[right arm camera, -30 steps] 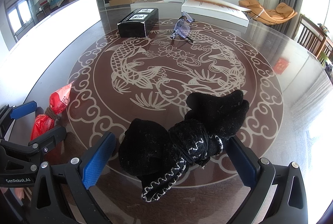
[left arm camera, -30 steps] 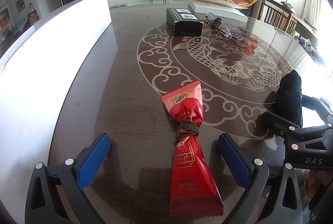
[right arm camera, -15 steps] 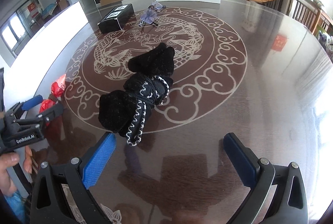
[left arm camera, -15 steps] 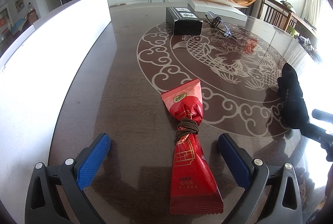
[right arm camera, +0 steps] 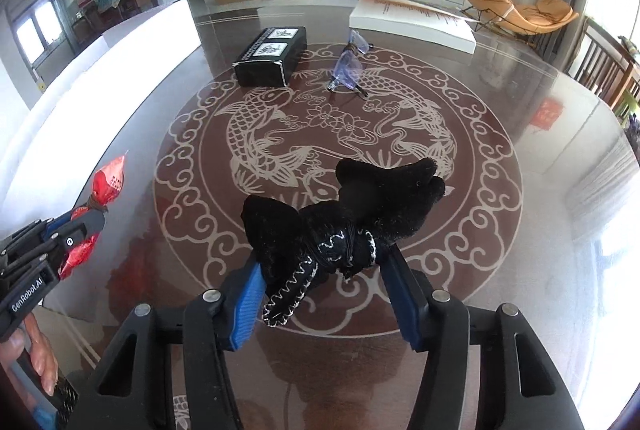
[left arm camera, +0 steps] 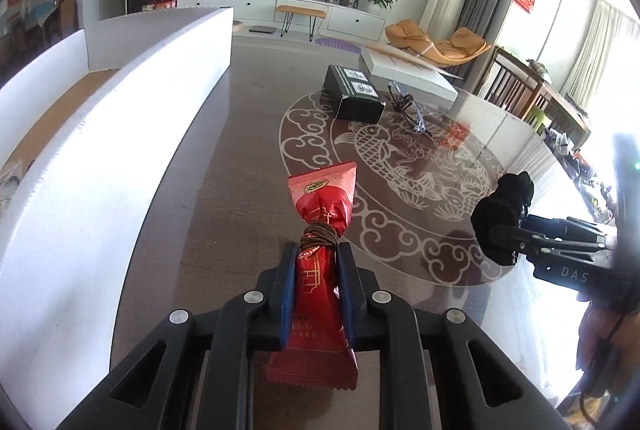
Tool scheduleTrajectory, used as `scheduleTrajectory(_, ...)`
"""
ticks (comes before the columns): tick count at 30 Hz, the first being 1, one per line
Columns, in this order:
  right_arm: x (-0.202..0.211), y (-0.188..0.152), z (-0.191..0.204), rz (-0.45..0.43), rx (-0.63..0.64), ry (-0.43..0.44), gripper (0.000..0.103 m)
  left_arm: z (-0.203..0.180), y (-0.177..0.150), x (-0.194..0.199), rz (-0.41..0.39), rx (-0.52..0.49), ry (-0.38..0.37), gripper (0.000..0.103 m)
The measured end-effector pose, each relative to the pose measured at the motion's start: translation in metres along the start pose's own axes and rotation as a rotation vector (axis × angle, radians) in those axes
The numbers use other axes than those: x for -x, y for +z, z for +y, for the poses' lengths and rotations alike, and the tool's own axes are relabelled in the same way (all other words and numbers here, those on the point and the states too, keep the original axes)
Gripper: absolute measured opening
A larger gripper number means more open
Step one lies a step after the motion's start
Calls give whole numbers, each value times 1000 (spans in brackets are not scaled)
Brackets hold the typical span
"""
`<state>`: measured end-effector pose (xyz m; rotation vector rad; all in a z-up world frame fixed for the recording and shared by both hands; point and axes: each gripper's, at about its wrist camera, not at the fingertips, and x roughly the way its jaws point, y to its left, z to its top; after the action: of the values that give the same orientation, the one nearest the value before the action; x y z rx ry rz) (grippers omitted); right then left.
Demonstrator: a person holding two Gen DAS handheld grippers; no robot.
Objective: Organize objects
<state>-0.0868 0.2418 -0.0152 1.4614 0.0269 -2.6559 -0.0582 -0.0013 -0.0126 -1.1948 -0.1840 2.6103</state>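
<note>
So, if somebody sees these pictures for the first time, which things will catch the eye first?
Probably the bright red packet, tied with brown cord and clamped in the left gripper above the dark table. Next, the fuzzy black cloth bundle between the right gripper's closing jaws, over the table's pale fish pattern. A tall white box stands along the left.

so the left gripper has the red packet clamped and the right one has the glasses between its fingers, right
Not quite. The left gripper does clamp the red packet, but the right gripper, its jaws closing, holds the black fabric bundle, as the right wrist view shows. The glasses lie untouched on the table beside the black box.
</note>
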Motion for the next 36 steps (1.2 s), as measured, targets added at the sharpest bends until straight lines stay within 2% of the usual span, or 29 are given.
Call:
scheduleTrajectory(6, 46, 20, 38, -106, 38, 109, 57, 20, 25, 73, -125, 87, -60, 19)
scheduleTrajectory(9, 68, 43, 75, -159, 77, 193, 57, 46, 45, 111, -201, 112, -17, 19)
scheduleTrajectory(12, 80, 68, 125, -188, 133, 282, 57, 89, 60, 129, -226, 167, 76, 19)
scheduleTrajectory(16, 80, 99, 202, -207, 224, 377, 57, 153, 66, 121, -175, 244, 201, 19)
scheduleTrajectory(18, 71, 111, 240, -208, 276, 396, 58, 179, 66, 107, -104, 272, 274, 19)
scheduleTrajectory(20, 56, 121, 274, -187, 323, 400, 68, 200, 63, 90, -14, 316, 358, 22)
scheduleTrajectory(21, 46, 123, 289, -161, 344, 394, 71, 209, 61, 82, 19, 348, 380, 32)
scheduleTrajectory(22, 36, 124, 301, -126, 361, 379, 77, 216, 57, 76, 46, 382, 386, 53)
scheduleTrajectory(23, 27, 123, 311, -95, 375, 360, 78, 221, 54, 72, 65, 413, 385, 65)
scheduleTrajectory(24, 21, 122, 316, -79, 382, 344, 78, 223, 51, 72, 68, 434, 380, 79)
scheduleTrajectory(26, 19, 114, 316, -90, 380, 330, 84, 221, 49, 78, 26, 437, 366, 80)
scheduleTrajectory(28, 23, 106, 308, -131, 371, 311, 92, 219, 47, 81, 0, 429, 375, 86)
scheduleTrajectory(32, 32, 92, 279, -211, 348, 248, 95, 209, 40, 85, -27, 395, 369, 86)
scheduleTrajectory(36, 30, 72, 228, -234, 304, 153, 98, 190, 30, 95, -75, 370, 344, 86)
